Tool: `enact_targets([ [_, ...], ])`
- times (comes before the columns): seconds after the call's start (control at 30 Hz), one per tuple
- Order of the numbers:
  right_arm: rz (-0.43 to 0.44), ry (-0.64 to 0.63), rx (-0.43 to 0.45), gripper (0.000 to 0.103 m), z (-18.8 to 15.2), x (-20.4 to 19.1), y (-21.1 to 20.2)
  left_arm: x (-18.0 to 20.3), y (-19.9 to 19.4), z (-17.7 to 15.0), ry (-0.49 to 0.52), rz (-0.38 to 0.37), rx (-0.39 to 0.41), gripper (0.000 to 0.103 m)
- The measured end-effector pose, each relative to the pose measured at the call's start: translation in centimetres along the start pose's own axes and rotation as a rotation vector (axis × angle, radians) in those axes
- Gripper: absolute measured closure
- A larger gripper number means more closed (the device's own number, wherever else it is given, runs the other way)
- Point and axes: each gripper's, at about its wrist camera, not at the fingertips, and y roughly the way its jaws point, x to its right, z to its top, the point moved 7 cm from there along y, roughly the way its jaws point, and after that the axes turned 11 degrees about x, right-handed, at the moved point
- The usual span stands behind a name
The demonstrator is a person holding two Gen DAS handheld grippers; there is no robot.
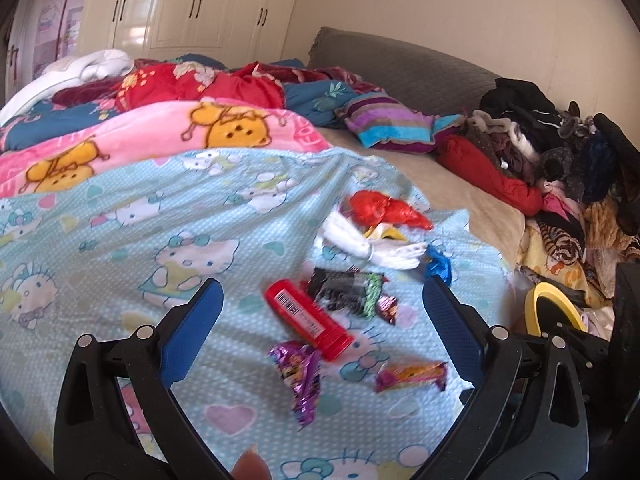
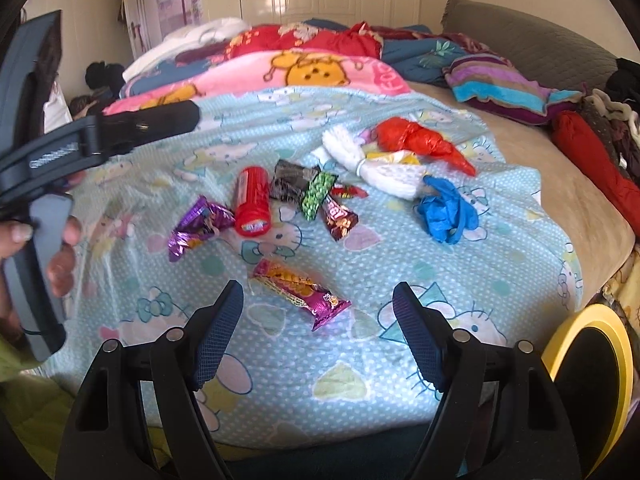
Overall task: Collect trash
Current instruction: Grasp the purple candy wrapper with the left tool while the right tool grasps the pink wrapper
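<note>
With both jaws wide and empty, lower the right gripper [image 2: 318, 330] squarely over the pink wrapper [image 2: 300, 292], keeping the left gripper [image 1: 320, 328] clear.

the sheet [image 2: 400, 380] is pale blue with white dots, cartoon cats and pastel hearts. on it, just beside the red tube [image 2: 251, 200], lie a shiny purple wrapper [image 2: 198, 226], a black-and-green wrapper [image 2: 304, 190] and a magenta-and-orange wrapper [image 2: 300, 292]. farther from the tube sit a crumpled blue glove [image 2: 446, 214] and a red bag [image 2: 420, 140].
</note>
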Motion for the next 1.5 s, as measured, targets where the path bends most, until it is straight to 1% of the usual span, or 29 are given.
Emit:
enact_targets([
  [0.33,0.026,-0.059,-0.087,0.028,-1.0,-1.0,3.5,-2.1,0.7,-3.1,-0.009,0.018,-0.090,0.011],
  [0.47,0.021,-0.095,-0.125,0.029,-1.5,-1.4,4.7,-2.9,1.1,-4.5,-0.034,0.015,-0.135,0.011],
  [0.53,0.028,-0.106,-0.144,0.039,-1.7,-1.6,5.3,-2.9,1.4,-5.1,-0.043,0.008,-0.154,0.018],
  [0.6,0.032,-0.108,-0.163,0.046,-2.0,-1.6,5.7,-2.8,1.8,-5.9,-0.046,-0.001,-0.182,0.022],
  [0.67,0.044,-0.099,-0.177,0.055,-2.3,-1.6,5.9,-2.6,2.1,-6.5,-0.047,-0.004,-0.207,0.029],
  [0.73,0.048,-0.086,-0.196,0.081,-2.7,-1.5,6.1,-2.4,2.4,-7.1,-0.050,-0.013,-0.223,0.037],
  [0.77,0.047,-0.076,-0.195,0.081,-2.8,-1.3,6.1,-2.3,2.4,-7.2,-0.050,-0.017,-0.228,0.039],
  [0.83,0.050,-0.055,-0.189,0.087,-2.9,-1.2,5.8,-2.1,2.6,-7.5,-0.052,-0.021,-0.236,0.048],
  [0.87,0.048,-0.048,-0.186,0.088,-3.0,-1.1,5.7,-2.0,2.7,-7.6,-0.054,-0.023,-0.241,0.050],
  [0.9,0.045,-0.039,-0.184,0.089,-3.0,-1.0,5.6,-2.0,2.8,-7.7,-0.056,-0.025,-0.244,0.055],
  [0.93,0.045,-0.033,-0.182,0.089,-3.0,-1.0,5.5,-1.9,3.0,-7.9,-0.059,-0.028,-0.250,0.058],
  [0.97,0.045,-0.023,-0.181,0.089,-3.1,-1.0,5.4,-1.8,3.0,-8.0,-0.061,-0.030,-0.253,0.059],
  [1.03,0.044,-0.007,-0.178,0.089,-3.1,-0.9,5.1,-1.7,3.1,-8.1,-0.060,-0.036,-0.258,0.069],
  [1.07,0.046,0.005,-0.171,0.088,-3.0,-0.9,4.9,-1.6,3.2,-8.2,-0.060,-0.040,-0.261,0.071],
  [1.1,0.052,0.027,-0.163,0.080,-2.8,-0.8,4.6,-1.6,3.2,-8.2,-0.062,-0.044,-0.263,0.076],
  [1.13,0.060,0.051,-0.148,0.069,-2.6,-0.6,4.3,-1.6,3.2,-8.2,-0.066,-0.047,-0.264,0.078],
  [1.33,0.148,0.184,-0.066,0.051,-0.3,-0.6,3.2,-1.6,2.7,-7.6,-0.067,-0.058,-0.250,0.081],
  [1.5,0.159,0.215,-0.090,0.050,0.5,-1.1,4.6,-1.8,1.9,-6.3,-0.066,-0.060,-0.219,0.082],
])
